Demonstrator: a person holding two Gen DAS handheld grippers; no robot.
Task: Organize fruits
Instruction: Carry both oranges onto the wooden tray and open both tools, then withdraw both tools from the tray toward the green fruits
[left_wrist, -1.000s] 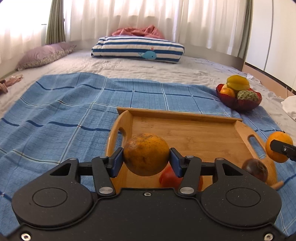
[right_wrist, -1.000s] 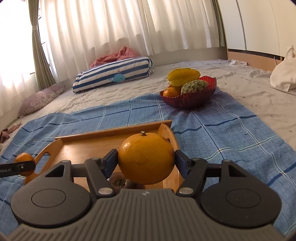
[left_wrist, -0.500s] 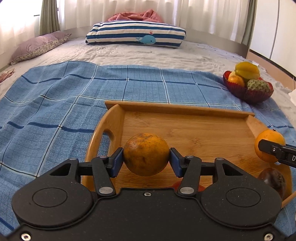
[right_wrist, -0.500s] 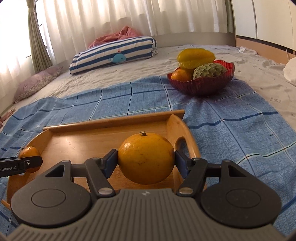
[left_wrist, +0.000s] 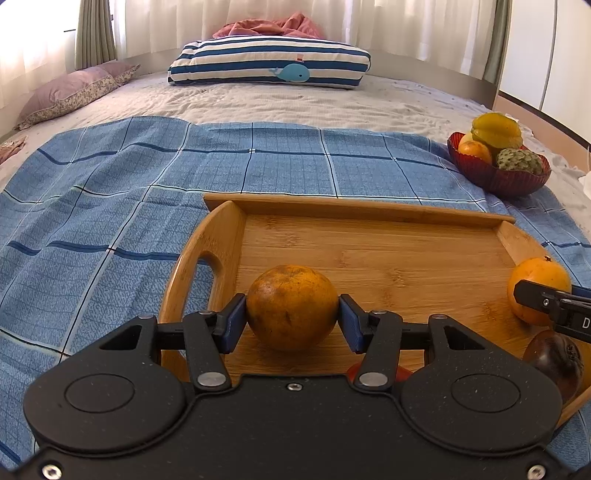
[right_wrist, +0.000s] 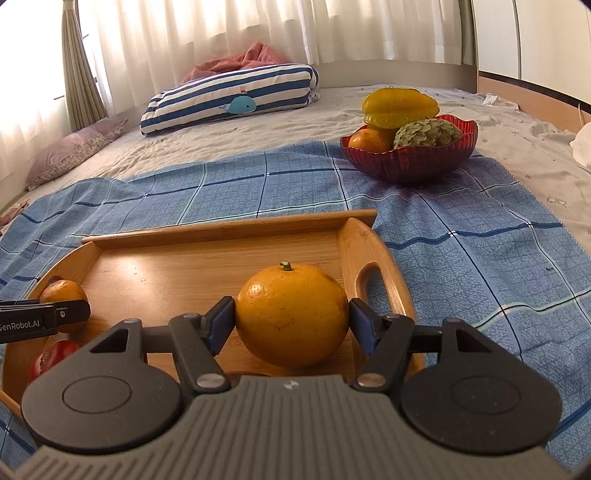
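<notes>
My left gripper (left_wrist: 291, 317) is shut on a dull brownish orange (left_wrist: 291, 306), held low over the left part of the wooden tray (left_wrist: 354, 210); whether the fruit touches the tray floor I cannot tell. My right gripper (right_wrist: 291, 325) is shut on a bright orange with a stem (right_wrist: 291, 314), over the tray's (right_wrist: 229, 225) right part near the handle. In the left wrist view the bright orange (left_wrist: 535, 288) and the right gripper's finger show at the right edge. A dark purple fruit (left_wrist: 554, 360) and a red tomato (right_wrist: 50, 360) lie at the tray's near side.
A red glass bowl (right_wrist: 410, 160) with a yellow starfruit, a green custard apple and an orange stands on the blue checked cloth (left_wrist: 110, 221) beyond the tray's right end. A striped whale pillow (left_wrist: 269, 64) lies far back on the bed.
Both grippers have moved forward and down over the tray, each keeping its orange. In the last half second they barely shifted.
</notes>
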